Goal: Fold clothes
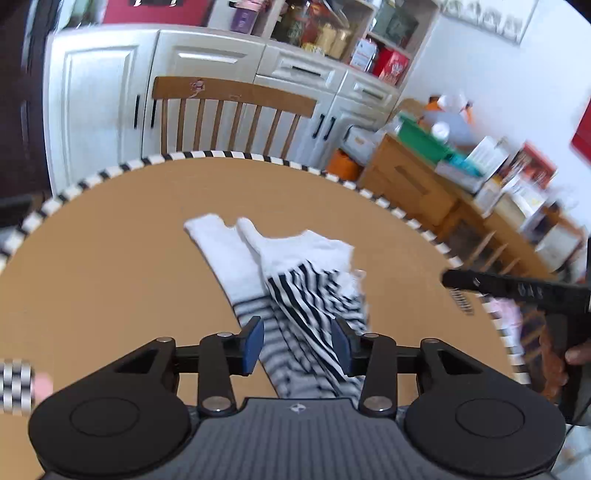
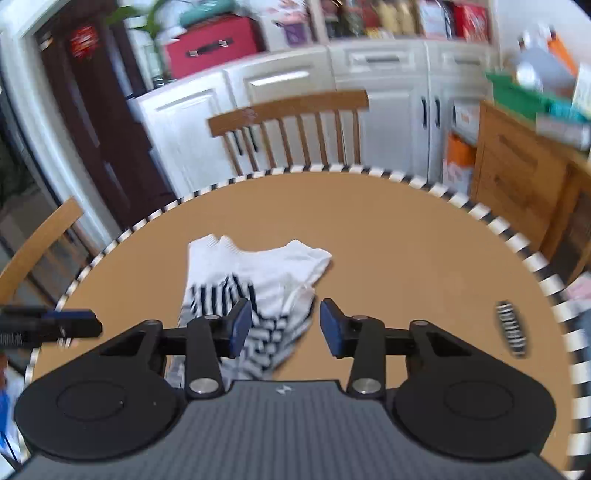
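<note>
**Desk editor:** Left wrist view first. Any writing or brand that reads?

**Photographer:** None. Boxes and jars on the shelves (image 1: 332, 33) behind carry print, but blur and distance make it unreadable. A small pale emblem sits on the ribbed grey body of each tool; I cannot make it out.

**Desk editor:** The garment?

**Photographer:** A crumpled garment (image 1: 295, 280), part plain white, part black-and-white stripes, lies on the round tan desk (image 1: 110, 258), whose edge is banded black and white. Two white ends reach toward the far edge; the striped part bunches toward the near edge, its stripes running in different directions where the cloth folds over itself.

**Desk editor:** And the tongs?

**Photographer:** The left tongs (image 1: 297, 343) stand parted, blue pads facing each other, striped cloth showing in the gap between them; the pads do not press on it. In the right wrist view the right tongs (image 2: 282, 326) are also parted, with the garment's (image 2: 258, 280) striped edge beside the left pad and bare desk (image 2: 406, 240) beside the right one. Nothing is gripped.

**Desk editor:** Anything else in frame?

**Photographer:** A wooden slat-back chair (image 1: 236, 107) at the far edge, white cabinets (image 1: 207, 66) behind it, and a small striped item (image 2: 511, 328) lying near the right edge.
</note>
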{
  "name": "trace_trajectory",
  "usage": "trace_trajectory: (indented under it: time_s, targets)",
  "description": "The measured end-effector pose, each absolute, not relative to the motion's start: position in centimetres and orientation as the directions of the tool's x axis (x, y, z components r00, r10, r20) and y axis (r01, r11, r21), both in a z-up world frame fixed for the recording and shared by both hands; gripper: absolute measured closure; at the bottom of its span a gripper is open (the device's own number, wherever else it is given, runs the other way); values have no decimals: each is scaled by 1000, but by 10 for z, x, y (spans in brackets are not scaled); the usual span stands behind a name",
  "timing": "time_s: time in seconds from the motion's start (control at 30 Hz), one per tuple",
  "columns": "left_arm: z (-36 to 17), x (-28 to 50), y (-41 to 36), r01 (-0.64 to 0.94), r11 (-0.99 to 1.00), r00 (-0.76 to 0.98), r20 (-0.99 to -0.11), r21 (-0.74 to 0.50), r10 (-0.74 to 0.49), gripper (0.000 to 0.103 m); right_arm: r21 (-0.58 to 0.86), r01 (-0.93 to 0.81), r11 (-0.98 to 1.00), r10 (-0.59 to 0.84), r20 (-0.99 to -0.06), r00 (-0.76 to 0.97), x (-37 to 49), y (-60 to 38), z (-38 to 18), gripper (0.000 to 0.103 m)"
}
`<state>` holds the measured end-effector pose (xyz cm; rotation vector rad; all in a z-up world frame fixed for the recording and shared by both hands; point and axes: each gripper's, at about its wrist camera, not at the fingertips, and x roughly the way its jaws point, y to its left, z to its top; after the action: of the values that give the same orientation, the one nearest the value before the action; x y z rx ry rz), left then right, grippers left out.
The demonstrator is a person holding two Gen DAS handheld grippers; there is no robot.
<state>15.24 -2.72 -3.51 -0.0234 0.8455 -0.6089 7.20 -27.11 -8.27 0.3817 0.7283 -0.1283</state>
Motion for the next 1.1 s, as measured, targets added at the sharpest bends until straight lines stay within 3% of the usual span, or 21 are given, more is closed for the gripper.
trace_trajectory:
  time_s: [0.1, 0.23, 0.3, 0.5, 0.53, 0.57, 0.6, 0.73, 0.8, 0.9, 0.97, 1.1]
  targets:
    - [-50, 169, -76, 546, 829, 542, -704, -120, -459, 63, 371, 312, 875, 23, -675, 737, 95, -283, -97, 65]
    - [-57, 175, -134, 640, 765, 596, -672, 67, -440, 62, 330, 314, 890, -10, -675, 738, 95, -286, -101, 64]
    - [-68, 182, -160, 699, 704, 567, -698, 126, -438, 62, 315, 319, 894, -21, -681, 732, 93, -291, -103, 63]
    - [-105, 219, -203, 721, 682, 492, -786, 127, -374, 62, 322, 346, 881, -26, -699, 715, 94, -308, -113, 63]
    - [-113, 222, -207, 726, 676, 473, -807, 129, -354, 77, 322, 349, 880, -26, -701, 712, 94, -310, -114, 63]
    - [-120, 225, -210, 731, 671, 453, -825, 128, -337, 100, 322, 351, 879, -26, -704, 710, 94, -312, -115, 63]
    - [-119, 225, -208, 731, 675, 443, -823, 102, -355, 100, 322, 354, 878, -27, -706, 708, 94, -313, -117, 63]
    - [-86, 213, -150, 645, 760, 501, -705, -83, -502, 100, 317, 341, 885, -23, -702, 712, 95, -317, -118, 63]
    - [-65, 204, -101, 557, 814, 565, -644, -163, -516, 100, 318, 317, 893, -7, -696, 718, 98, -317, -117, 63]
    - [-45, 186, -14, 397, 896, 669, -605, -201, -432, 100, 311, 238, 920, 45, -689, 724, 111, -311, -116, 63]
    - [-46, 179, 47, 258, 941, 690, -639, -221, -339, 100, 302, 179, 936, 83, -685, 723, 121, -306, -116, 63]
    - [-81, 178, 137, 21, 989, 653, -747, -145, -123, 100, 256, 4, 967, 180, -690, 701, 158, -276, -120, 64]
